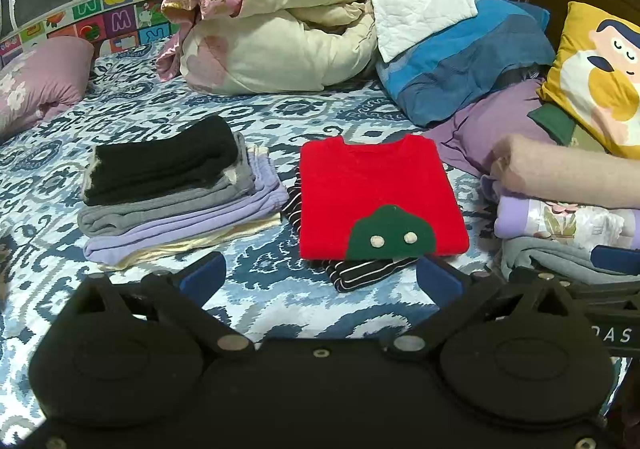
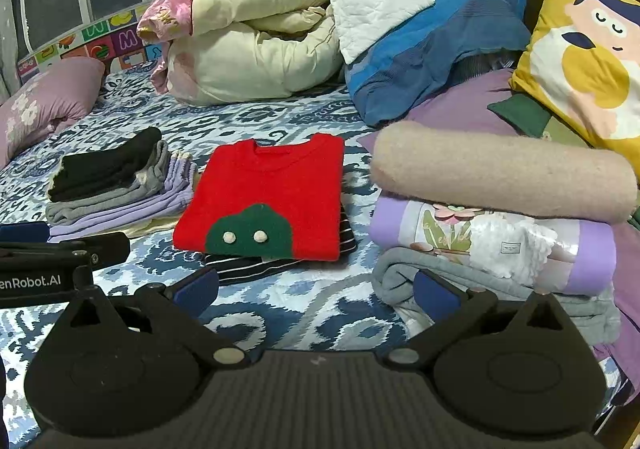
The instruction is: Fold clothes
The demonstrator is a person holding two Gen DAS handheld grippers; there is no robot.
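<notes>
Both sets of jaws spread wide, holding nothing: left gripper low over the bedspread just in front of the red sweater, right gripper beside it, nearer the stack to the right of the sweater.

Red sweater folded flat into a neat rectangle, neckline away, green patch with 2 pale buttons at the near edge, lying on a black-and-white striped garment that sticks out at the near and left edges.

Left of the sweater, apart from it: a folded stack, black on top, then grey, lilac, cream. Right of the sweater: another pile, with a beige roll on a lilac floral piece on a grey garment.

Judged: this fold finished, hands between items. Best next step likely to square up the striped piece under the sweater, or to fetch another garment.

- Approach low and level, both jaws at matching corners.
- Pinch all layers of an edge, not just the top ply.
- Lift only slightly; slide rather than drag, so the sweater's fold does not open.
- Keep clear of the right pile; the roll could topple.
</notes>
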